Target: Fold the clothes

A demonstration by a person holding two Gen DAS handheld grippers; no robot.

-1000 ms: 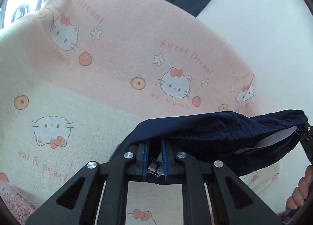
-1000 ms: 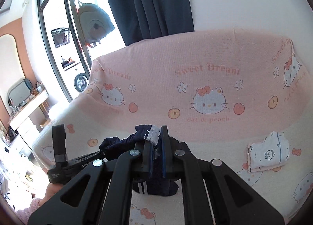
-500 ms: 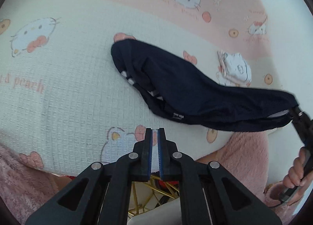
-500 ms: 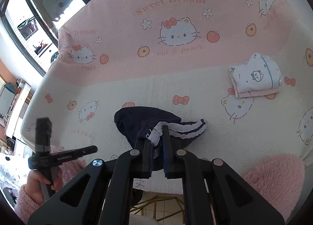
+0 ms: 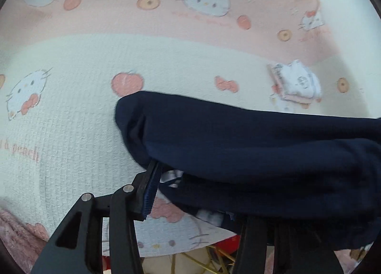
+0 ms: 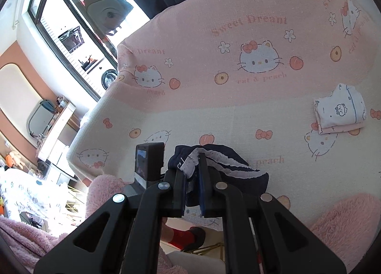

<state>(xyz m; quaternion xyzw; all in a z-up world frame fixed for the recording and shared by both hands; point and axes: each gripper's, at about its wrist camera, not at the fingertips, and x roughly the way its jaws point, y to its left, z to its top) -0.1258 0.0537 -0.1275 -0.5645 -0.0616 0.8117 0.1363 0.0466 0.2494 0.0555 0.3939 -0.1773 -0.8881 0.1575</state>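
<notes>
A navy garment with white striped trim [image 5: 250,145] lies bunched on the sofa's cream Hello Kitty cover [image 5: 71,112]. My left gripper [image 5: 190,178] is open at the garment's near edge; its left finger [image 5: 150,186] shows, and the cloth drapes over and hides the right one. In the right wrist view my right gripper [image 6: 193,183] is shut on the garment's white-trimmed edge [image 6: 190,162], near the sofa's front edge. The left gripper's body [image 6: 148,163] stands just left of it.
A folded white and pink stack of clothes [image 6: 339,110] lies on the seat at the right; it also shows in the left wrist view [image 5: 295,81]. Pink fluffy fabric [image 6: 343,221] lies at the front edge. The pink backrest [image 6: 238,55] rises behind. A window [image 6: 71,36] is at the left.
My left gripper let go of the garment, drew back shut, and now is open again at the cloth's near edge. The garment came down onto the seat. My right gripper kept its hold.
</notes>
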